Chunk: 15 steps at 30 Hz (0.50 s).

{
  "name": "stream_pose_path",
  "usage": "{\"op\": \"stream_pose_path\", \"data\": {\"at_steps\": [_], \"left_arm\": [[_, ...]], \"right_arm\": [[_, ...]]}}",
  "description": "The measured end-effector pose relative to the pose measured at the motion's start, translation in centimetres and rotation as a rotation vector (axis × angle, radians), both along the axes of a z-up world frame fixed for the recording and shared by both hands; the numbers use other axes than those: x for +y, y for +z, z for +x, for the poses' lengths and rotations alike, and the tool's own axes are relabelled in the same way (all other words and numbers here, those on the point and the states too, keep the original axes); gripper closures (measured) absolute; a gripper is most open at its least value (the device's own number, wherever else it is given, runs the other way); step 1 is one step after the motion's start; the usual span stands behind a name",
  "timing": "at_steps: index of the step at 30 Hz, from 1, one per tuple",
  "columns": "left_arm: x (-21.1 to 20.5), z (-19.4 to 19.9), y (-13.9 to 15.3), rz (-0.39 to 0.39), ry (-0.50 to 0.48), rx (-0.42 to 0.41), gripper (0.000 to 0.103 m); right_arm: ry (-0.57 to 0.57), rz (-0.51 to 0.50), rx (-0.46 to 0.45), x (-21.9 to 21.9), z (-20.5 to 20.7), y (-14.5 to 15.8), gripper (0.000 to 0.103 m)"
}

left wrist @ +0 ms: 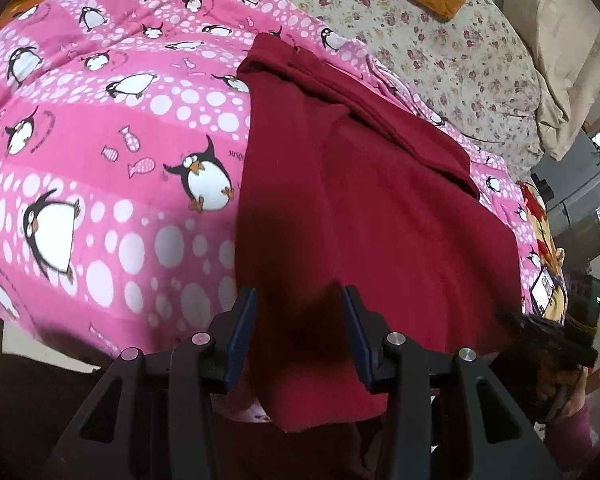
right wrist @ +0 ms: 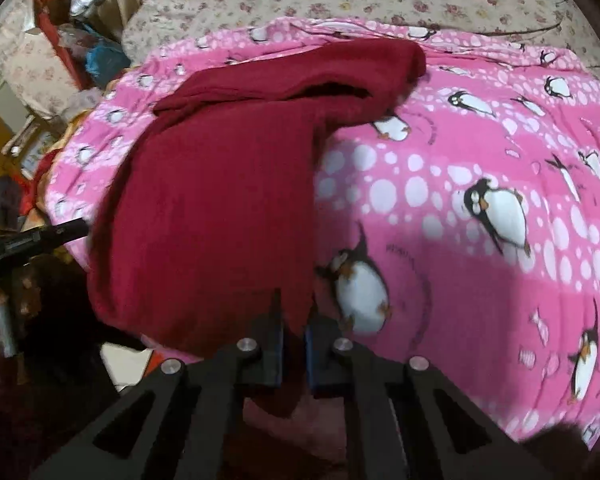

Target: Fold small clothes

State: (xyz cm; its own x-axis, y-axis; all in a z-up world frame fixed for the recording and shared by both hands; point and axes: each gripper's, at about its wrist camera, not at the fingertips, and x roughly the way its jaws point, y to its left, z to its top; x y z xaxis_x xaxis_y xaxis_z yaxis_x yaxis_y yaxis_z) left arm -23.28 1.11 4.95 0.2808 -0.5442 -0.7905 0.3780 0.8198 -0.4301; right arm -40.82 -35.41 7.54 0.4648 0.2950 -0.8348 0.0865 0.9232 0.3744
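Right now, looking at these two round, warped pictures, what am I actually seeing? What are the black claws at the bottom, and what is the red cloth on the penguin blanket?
There is no robot here. A person holds a two-finger gripper in each hand, and a wide-angle camera on each looks forward along its fingers, hence the round, bent pictures.

In the left wrist view, the left gripper stands open, its blue pads on either side of the near edge of a dark red garment; it is not pinching it. The other tool shows at the right edge.

In the right wrist view, the right gripper has its pads closed on the hem of the same dark red garment.

The garment lies partly folded on a pink penguin blanket, spread over a floral bedsheet. The job is folding small clothes.
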Motion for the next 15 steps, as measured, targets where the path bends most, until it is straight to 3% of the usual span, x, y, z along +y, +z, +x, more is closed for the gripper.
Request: {"op": "stream_pose_path", "data": {"at_steps": [4,7,9,10,12,15], "left_arm": [[0.2,-0.6,-1.1,0.031,0.000,0.019,0.081],[0.3,-0.9,-1.8,0.053,0.000,0.033,0.081],[0.5,-1.3,-1.9,0.043,0.001,0.040,0.081],[0.6,-1.5,-2.2,0.036,0.002,0.050,0.078],[0.4,-1.8,-2.9,0.040,-0.008,0.077,0.075],[0.2,-2.1,-3.7,0.049,-0.009,0.092,0.075]], "right_arm": [[0.033,0.052,0.024,0.5,-2.2,0.0,0.096],[0.014,0.040,0.040,0.2,-2.3,-0.8,0.096],[-0.024,0.088,0.046,-0.5,-1.8,-1.6,0.094],[-0.041,0.101,0.054,-0.8,-1.6,-1.9,0.091],[-0.047,0.103,0.058,-0.9,-1.5,-2.3,0.063],[-0.024,0.111,0.048,-0.5,-1.5,-2.5,0.057]]}}
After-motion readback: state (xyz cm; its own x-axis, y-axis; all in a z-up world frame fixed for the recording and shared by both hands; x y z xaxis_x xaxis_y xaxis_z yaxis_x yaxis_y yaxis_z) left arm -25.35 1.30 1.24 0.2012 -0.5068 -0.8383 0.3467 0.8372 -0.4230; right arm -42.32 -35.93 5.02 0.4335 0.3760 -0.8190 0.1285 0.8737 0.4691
